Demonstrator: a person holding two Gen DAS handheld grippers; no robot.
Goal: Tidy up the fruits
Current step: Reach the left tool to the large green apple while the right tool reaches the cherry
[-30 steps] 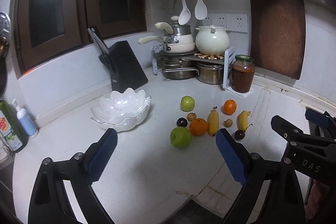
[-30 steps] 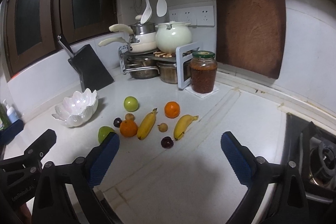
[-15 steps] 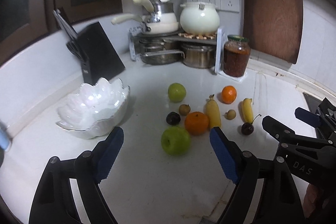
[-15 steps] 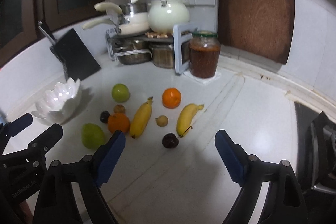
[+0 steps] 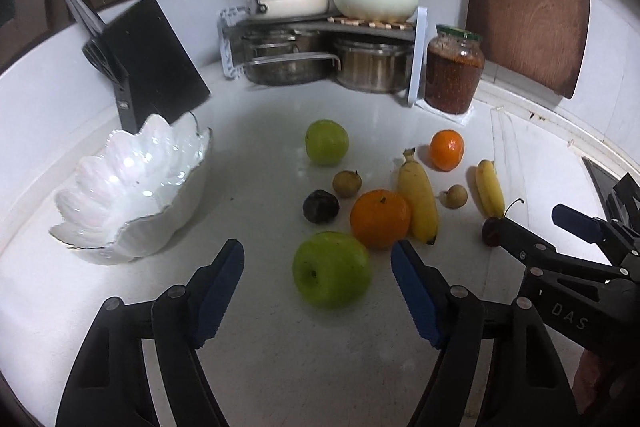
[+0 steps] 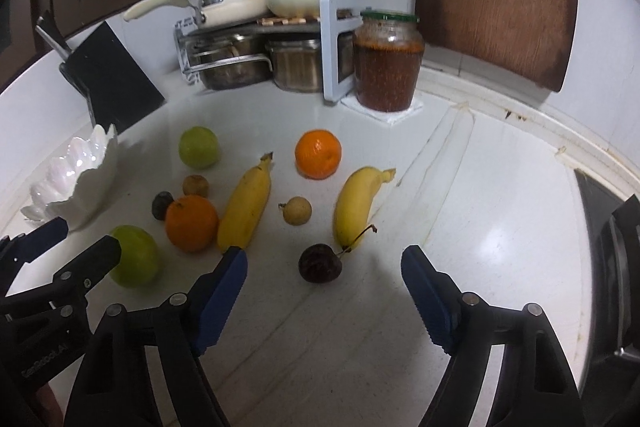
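Both grippers have come down and forward toward the fruit since 1 second ago, and their fingers have just been narrowing, with the fruit now much larger in each view. Left gripper (image 5: pixel 318 267) has its fingers spread either side of the near green apple (image 5: pixel 331 269), which sits on the tabletop (image 5: pixel 280 367) between the blue pads without being touched by them. Right gripper (image 6: pixel 324 273) also has its fingers spread, with the dark cherry (image 6: pixel 320 263) lying on the tabletop between the fingertips, untouched.

Taking the near green apple as the landmark: the large orange (image 5: pixel 380 219) lies just behind it to the right, touching the long banana (image 5: pixel 418 201). A dark plum (image 5: pixel 321 206) sits just behind the apple, and a small brown fruit (image 5: pixel 347 183) is a little farther back. The second green apple (image 5: pixel 327 141) stands well behind it. A second orange (image 5: pixel 447 149), a small tan fruit (image 5: pixel 454 196) and a second banana (image 5: pixel 489 189) lie to the right and behind. The white scalloped bowl (image 5: pixel 120 227) stands to the left of the apple, holding no fruit. Far behind are a black knife block (image 5: pixel 156 63), a rack of pots (image 5: pixel 320 63) and a jar (image 5: pixel 454 71).
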